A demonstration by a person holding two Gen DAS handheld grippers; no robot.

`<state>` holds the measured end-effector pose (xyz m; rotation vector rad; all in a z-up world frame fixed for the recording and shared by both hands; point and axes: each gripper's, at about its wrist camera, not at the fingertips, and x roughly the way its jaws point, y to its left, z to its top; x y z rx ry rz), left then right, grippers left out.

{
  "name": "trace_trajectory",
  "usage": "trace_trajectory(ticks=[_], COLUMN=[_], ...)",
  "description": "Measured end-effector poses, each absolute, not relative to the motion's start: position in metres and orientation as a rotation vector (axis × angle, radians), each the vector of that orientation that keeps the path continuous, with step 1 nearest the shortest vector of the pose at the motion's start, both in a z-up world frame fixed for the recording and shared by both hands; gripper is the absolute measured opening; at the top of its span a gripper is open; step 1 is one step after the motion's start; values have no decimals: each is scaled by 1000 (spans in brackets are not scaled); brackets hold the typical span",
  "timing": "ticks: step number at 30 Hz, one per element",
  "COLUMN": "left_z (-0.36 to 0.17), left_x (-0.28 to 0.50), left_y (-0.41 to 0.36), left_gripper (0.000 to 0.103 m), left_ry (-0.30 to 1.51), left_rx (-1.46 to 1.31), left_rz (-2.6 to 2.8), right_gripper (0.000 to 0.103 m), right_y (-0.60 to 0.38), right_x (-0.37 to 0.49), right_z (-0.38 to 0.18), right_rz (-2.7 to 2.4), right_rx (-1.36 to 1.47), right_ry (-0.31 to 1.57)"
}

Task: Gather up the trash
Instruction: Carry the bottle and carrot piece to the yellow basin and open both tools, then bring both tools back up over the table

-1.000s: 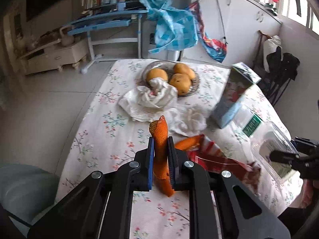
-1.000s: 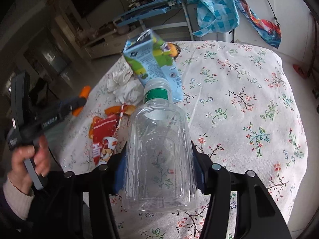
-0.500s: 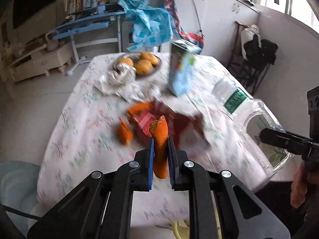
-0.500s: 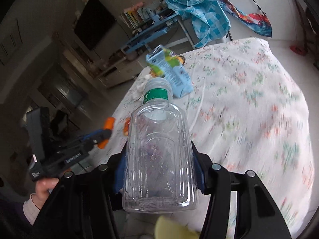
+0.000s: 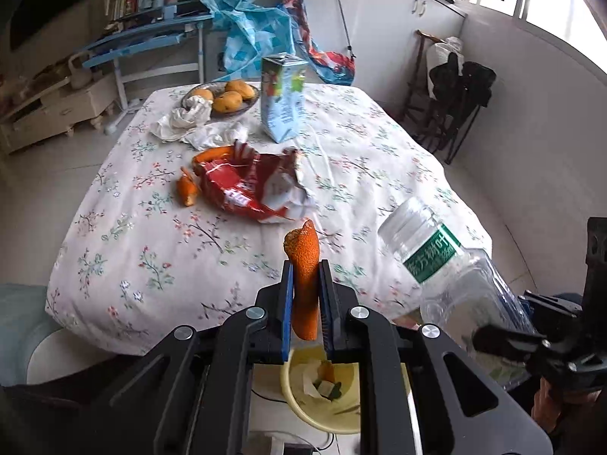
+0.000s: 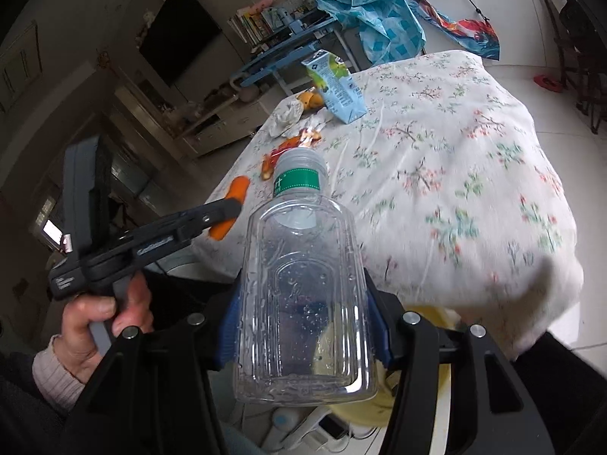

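Note:
My left gripper (image 5: 305,276) is shut on a strip of orange peel (image 5: 304,265) and holds it off the table's near edge, above a yellow bin (image 5: 303,405) with scraps inside. My right gripper (image 6: 301,303) is shut on an empty clear plastic bottle (image 6: 303,295) with a green label, also off the near edge; the bottle shows in the left wrist view (image 5: 447,265). The left gripper and its peel (image 6: 231,204) show at the left of the right wrist view. The yellow bin (image 6: 428,318) lies partly hidden under the bottle.
On the floral tablecloth (image 5: 151,235) lie a red snack wrapper (image 5: 254,185), more orange peel (image 5: 186,191), crumpled tissues (image 5: 189,125), a blue juice carton (image 5: 282,98) and a bowl of oranges (image 5: 227,98). A chair with dark clothes (image 5: 459,91) stands at the right.
Both grippers have pulled back from over the table to beyond its near edge, carrying the peel and the bottle. The yellow bin has come into view below them.

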<state>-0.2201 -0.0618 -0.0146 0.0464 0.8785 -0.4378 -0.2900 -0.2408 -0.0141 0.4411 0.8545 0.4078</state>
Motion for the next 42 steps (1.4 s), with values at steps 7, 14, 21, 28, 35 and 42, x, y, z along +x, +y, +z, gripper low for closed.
trace_trajectory(ticks=[7,14,21,28,35,42], left_z=[-3,-4,-33,-65,-20,-17], left_x=[-242,-251,-254,-251,-240,-226], left_y=[-69,-72,-86,-80,-20,31], left_gripper=[13,13,13,47,59,62], left_ry=[853,861,929,1009,891,875], left_rx=[69,76,60,41,-72,-201], left_rz=[-451,-459,-490,-467,-408,-327], right_gripper=[55,55,56,70,74,74], right_y=[-237,-231,-219,-220,-232,-217], right_x=[-304,-310,-307,-313,-329,-331], right_z=[-11,-21,-45,-44,-23,-16], right_rz=[403,366,283,167,175,212], right_rx=[418,392,294,209,319,345], right_ry=[860,930,1052,1008,869,872])
